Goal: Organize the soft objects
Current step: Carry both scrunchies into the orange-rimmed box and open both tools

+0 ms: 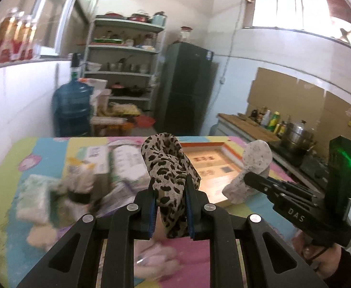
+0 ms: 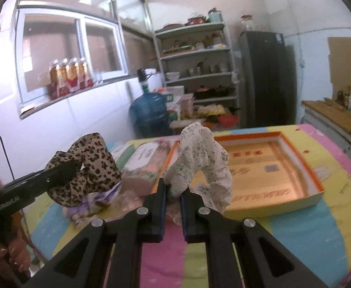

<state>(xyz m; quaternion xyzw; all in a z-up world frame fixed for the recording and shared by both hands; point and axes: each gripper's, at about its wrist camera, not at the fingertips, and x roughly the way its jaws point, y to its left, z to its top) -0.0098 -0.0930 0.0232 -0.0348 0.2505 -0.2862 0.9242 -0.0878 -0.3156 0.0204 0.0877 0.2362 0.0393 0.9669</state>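
My left gripper (image 1: 169, 189) is shut on a leopard-print scrunchie (image 1: 168, 163) and holds it above the colourful mat. From the right wrist view that scrunchie (image 2: 89, 160) hangs at the left, pinched by the left gripper (image 2: 77, 166). My right gripper (image 2: 174, 188) is shut on a white floral scrunchie (image 2: 204, 158), lifted just left of the shallow orange-rimmed box (image 2: 314, 175). In the left wrist view the white scrunchie (image 1: 252, 168) hangs at the right in the right gripper (image 1: 246, 176), over the near corner of the box (image 1: 235, 153).
Tissue packs (image 1: 34, 196) and printed packets (image 1: 125, 160) lie on the mat at the left, with wrapped soft items (image 2: 91, 204) beneath the leopard scrunchie. Pink soft pieces (image 1: 156, 261) lie near the front edge. Beyond the table stand a water jug (image 2: 149, 112), shelves (image 2: 199, 72) and a fridge (image 2: 266, 79).
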